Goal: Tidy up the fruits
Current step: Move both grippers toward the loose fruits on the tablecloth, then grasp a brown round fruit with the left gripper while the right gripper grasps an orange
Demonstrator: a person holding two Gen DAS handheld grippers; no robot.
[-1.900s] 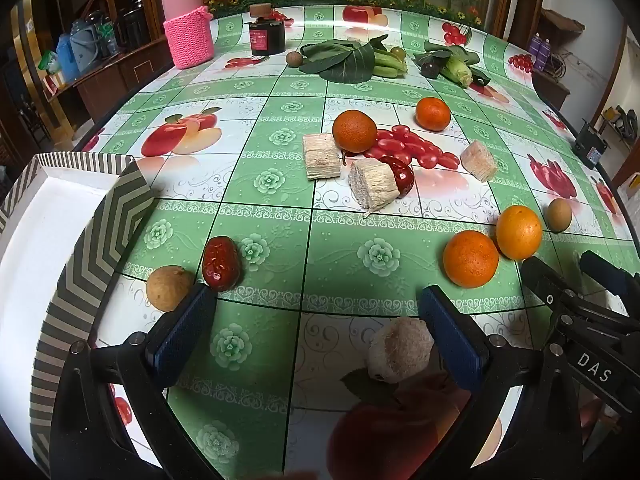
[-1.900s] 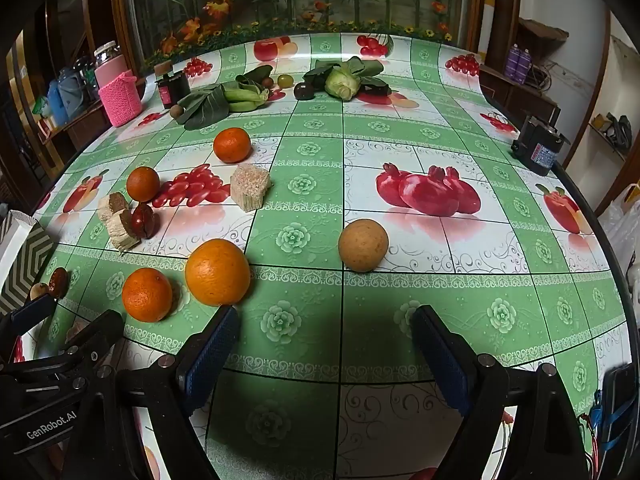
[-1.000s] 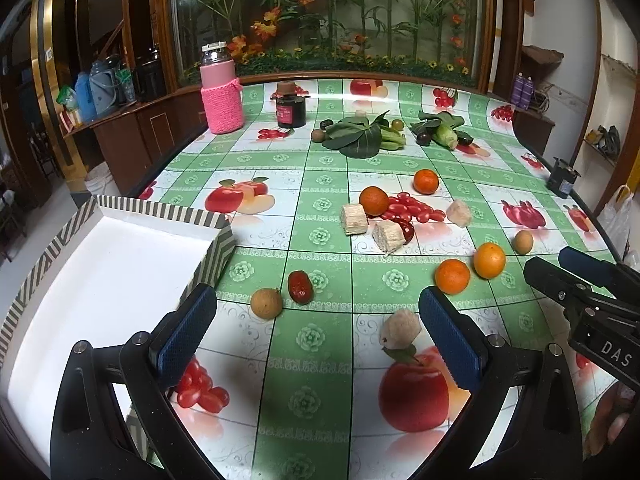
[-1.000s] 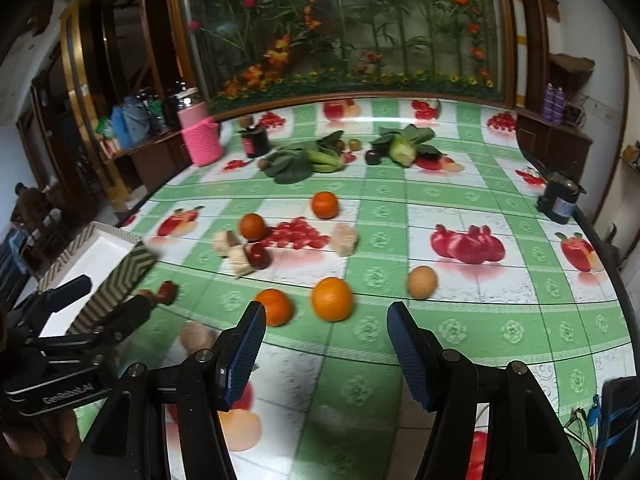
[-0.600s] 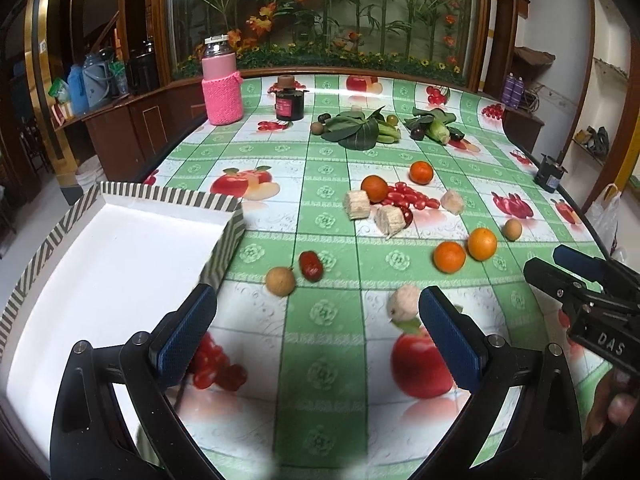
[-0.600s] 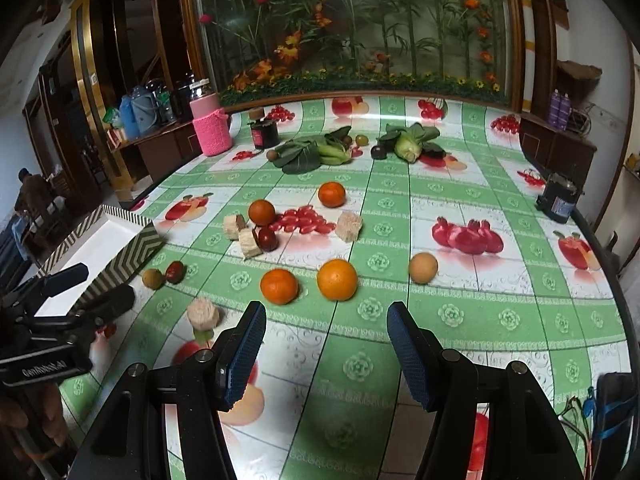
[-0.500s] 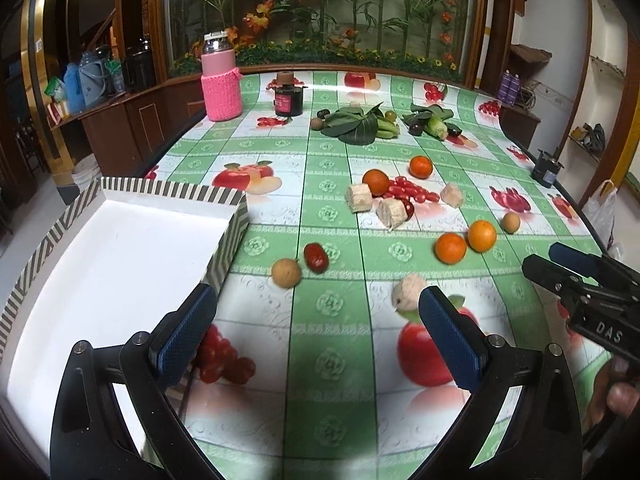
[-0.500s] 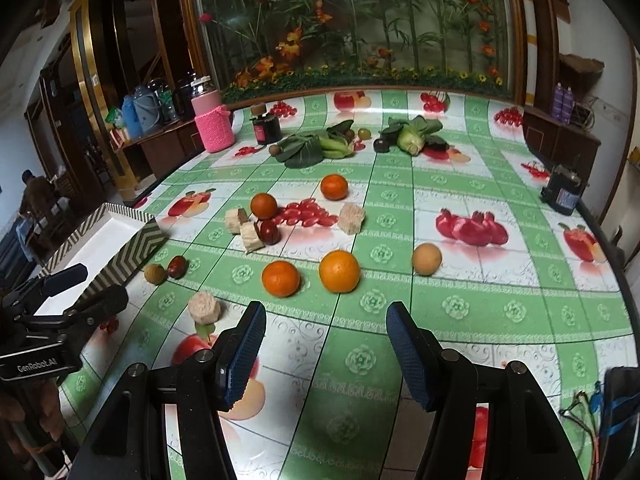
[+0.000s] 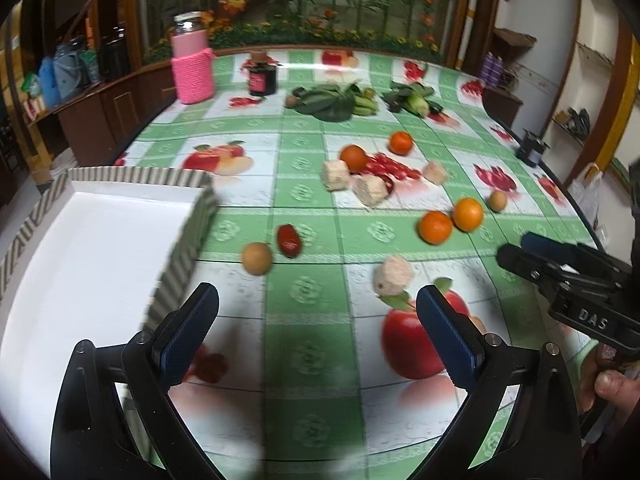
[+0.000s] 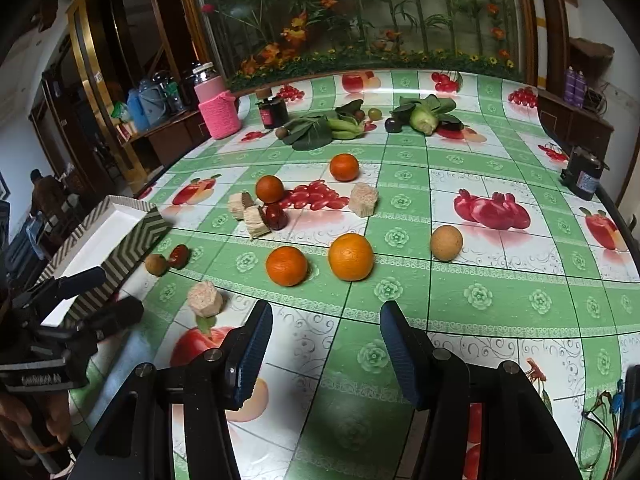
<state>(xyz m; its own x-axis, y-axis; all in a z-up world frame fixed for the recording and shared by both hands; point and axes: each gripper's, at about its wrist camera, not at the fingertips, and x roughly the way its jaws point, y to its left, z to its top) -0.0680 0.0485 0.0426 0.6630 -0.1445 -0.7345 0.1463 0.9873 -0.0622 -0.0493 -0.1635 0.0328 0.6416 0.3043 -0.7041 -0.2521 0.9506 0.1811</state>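
The left wrist view takes in the whole white tray (image 9: 88, 248) with its striped rim at the counter's (image 9: 312, 380) near left edge, empty inside; the right wrist view catches only its corner (image 10: 116, 240). The right wrist view alone shows the black device (image 10: 582, 174) at the far right edge sharply, and eyeglasses (image 10: 600, 436) at the lower right.

The fruits lie loose on the counter, outside the tray: two oranges (image 10: 320, 260) side by side mid-counter, a brown round fruit (image 10: 446, 242) to their right, a red date (image 9: 289, 240) beside a small tan fruit (image 9: 257, 258) near the tray, and a pale cut chunk (image 9: 393, 275) nearer the grippers.

The left gripper (image 9: 316, 332) hangs above the counter with jaws spread wide, nothing between them. The right gripper (image 10: 326, 350) has its jaws closing, yet a broad gap remains and they touch nothing; only bare cloth shows between them.
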